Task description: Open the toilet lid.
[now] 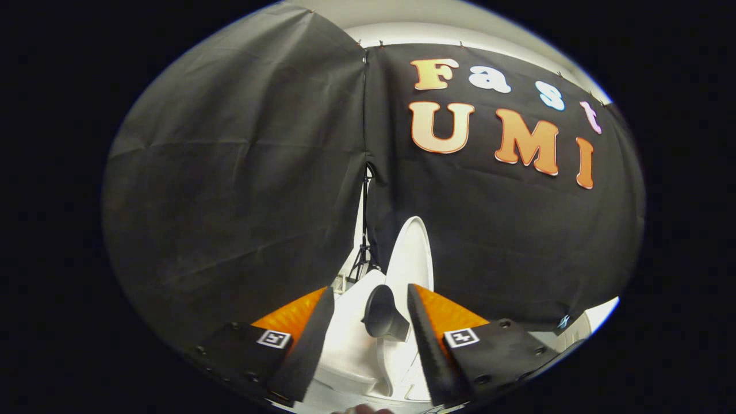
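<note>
Your gripper (371, 313) has its jaws apart, clamped on nothing. The toilet lid (411, 253) stands just ahead of and beyond the tips, approx. centred in the gap, slightly nearer your right jaw. Its long axis runs near vertical, tilted a little, top edge leaning back toward the black cloth wall (230, 172). Judgement: lid looks already raised or nearly so, w/ little travel left. Below it, between the jaws, sits the white toilet bowl (351, 351), plus a dark funnel-shaped part (384, 313) which I cannot identify. A tripod (362, 253) shows thru the cloth gap, beyond the toilet. If more lift is needed, push fwd along the jaw line against the lid's face.
</note>
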### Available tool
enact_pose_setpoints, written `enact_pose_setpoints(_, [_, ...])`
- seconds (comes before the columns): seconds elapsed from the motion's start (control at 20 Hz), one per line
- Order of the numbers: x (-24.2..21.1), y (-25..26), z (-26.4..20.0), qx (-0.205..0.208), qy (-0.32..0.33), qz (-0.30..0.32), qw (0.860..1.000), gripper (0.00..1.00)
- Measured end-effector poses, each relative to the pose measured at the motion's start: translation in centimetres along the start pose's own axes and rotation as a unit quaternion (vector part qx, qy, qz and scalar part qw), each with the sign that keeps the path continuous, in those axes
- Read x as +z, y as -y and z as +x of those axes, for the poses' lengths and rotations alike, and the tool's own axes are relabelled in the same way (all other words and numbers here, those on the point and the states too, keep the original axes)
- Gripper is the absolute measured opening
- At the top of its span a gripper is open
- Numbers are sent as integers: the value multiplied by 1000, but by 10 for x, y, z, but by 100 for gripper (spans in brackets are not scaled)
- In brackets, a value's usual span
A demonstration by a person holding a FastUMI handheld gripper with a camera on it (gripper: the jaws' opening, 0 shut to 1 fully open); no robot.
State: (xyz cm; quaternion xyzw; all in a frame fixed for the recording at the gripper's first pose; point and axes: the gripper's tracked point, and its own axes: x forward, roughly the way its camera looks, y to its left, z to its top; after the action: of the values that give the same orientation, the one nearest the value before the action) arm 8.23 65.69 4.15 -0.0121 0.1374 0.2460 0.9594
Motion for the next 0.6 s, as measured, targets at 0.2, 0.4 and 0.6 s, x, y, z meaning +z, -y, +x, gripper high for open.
enact_pose_setpoints(0.2, [33,32,-20,7,48,16,999,92])
enact_pose_setpoints(0.4, [57,76,-40,2,69,-5,998,92])
enact_pose_setpoints(0.6, [73,142,-66,-24,101,4,995,92])
